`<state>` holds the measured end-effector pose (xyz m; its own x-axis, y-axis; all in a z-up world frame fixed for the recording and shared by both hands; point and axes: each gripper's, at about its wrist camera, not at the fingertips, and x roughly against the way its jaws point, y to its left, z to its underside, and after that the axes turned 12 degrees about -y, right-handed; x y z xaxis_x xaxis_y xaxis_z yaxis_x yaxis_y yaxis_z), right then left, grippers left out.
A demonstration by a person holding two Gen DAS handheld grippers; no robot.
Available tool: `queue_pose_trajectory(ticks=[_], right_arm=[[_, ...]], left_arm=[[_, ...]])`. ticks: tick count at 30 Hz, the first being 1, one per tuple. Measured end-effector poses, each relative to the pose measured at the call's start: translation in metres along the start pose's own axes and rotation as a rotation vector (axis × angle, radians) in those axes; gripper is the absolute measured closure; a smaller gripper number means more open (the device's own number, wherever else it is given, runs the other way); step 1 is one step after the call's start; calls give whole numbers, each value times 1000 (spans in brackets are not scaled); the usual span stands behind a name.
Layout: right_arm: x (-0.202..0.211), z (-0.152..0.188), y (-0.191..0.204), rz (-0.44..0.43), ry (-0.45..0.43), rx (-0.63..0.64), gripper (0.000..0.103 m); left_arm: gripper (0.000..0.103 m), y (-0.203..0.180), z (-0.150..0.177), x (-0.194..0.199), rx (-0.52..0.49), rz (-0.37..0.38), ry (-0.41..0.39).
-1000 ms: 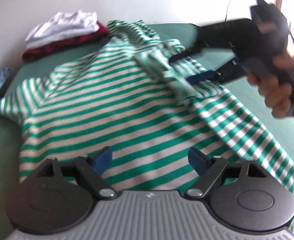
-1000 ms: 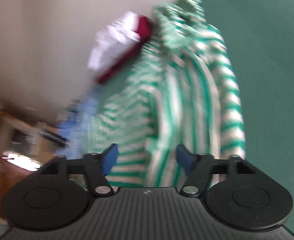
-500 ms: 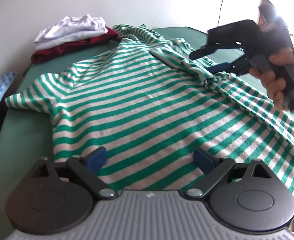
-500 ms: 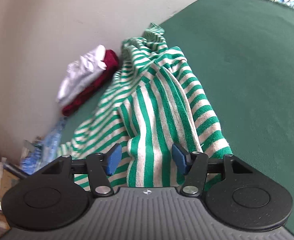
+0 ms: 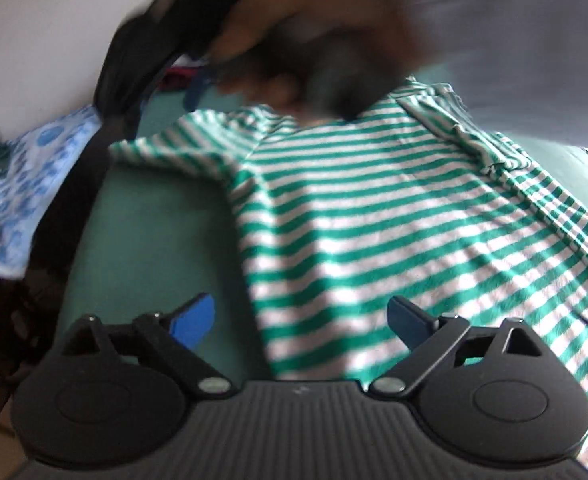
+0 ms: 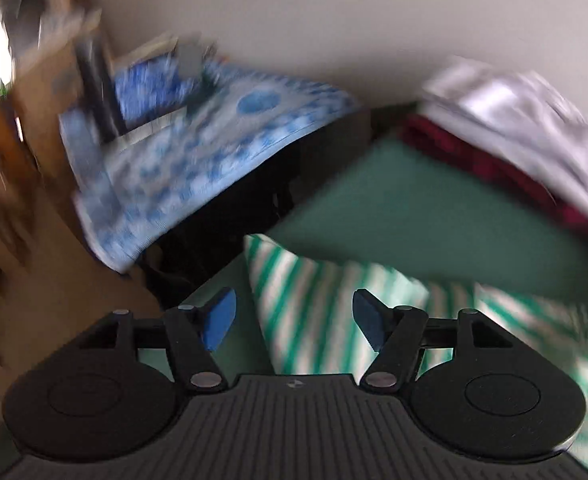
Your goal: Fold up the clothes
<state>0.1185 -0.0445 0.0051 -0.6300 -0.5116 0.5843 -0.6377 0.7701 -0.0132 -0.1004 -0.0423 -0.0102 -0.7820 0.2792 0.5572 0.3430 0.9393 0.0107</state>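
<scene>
The green-and-white striped shirt (image 5: 394,216) lies spread on the green worktop (image 5: 153,240), its far collar hidden behind a blurred hand (image 5: 314,32) and the dark right gripper (image 5: 197,88). The left gripper (image 5: 300,320) hovers over the near hem, fingers wide, opening, gripping nothing. In the smeared right view, the right gripper's fingers (image 6: 217,320) are opening around a sleeve tip, untouched; the folded white and maroon pile (image 6: 526,136) is barely legible.

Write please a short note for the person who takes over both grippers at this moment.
Left gripper: jaws opening, holding nothing, over the edge of the green-and-white striped knit shirt.
Right gripper: jaws opening, nothing gripped, above the shirt's sleeve corner.
The shirt lies mostly spread on the green table cover; a folded white and dark red pile sits beyond.
Done: spreading. Left: all folds.
</scene>
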Motion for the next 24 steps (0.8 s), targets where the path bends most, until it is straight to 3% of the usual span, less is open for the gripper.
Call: queue_pose_trajectory(ticks=[4, 5, 6, 8, 12, 15, 16, 17, 18, 20, 21, 24], right_arm=[[-39, 6, 15, 51, -4, 20, 42], [-43, 7, 13, 55, -6, 11, 53], [-41, 6, 11, 64, -16, 7, 74], [-31, -1, -7, 23, -26, -96, 99], [33, -3, -75, -73, -197, -405, 99], [87, 29, -139, -51, -316, -631, 97], [105, 47, -158, -1, -334, -687, 96], [123, 66, -178, 49, -352, -744, 89], [141, 84, -196, 111, -363, -793, 73], [172, 119, -217, 304, -344, -842, 50], [184, 134, -222, 364, -338, -868, 54], [197, 147, -215, 325, -329, -865, 54]], left_arm=[[4, 6, 11, 14, -7, -33, 8], [4, 7, 12, 16, -8, -41, 9], [4, 9, 12, 16, -5, -48, 9], [4, 13, 11, 15, 14, -46, 14], [4, 17, 1, 7, 32, -8, 6], [4, 10, -6, 0, 11, 33, -11], [4, 8, -8, -2, 3, 50, -15], [4, 4, -10, -3, -8, 67, -18], [3, 0, -11, -5, -21, 84, -22], [3, -10, -12, -8, -54, 113, -24], [3, -16, -13, -9, -72, 119, -25], [2, -27, -16, -16, -109, 119, -23]])
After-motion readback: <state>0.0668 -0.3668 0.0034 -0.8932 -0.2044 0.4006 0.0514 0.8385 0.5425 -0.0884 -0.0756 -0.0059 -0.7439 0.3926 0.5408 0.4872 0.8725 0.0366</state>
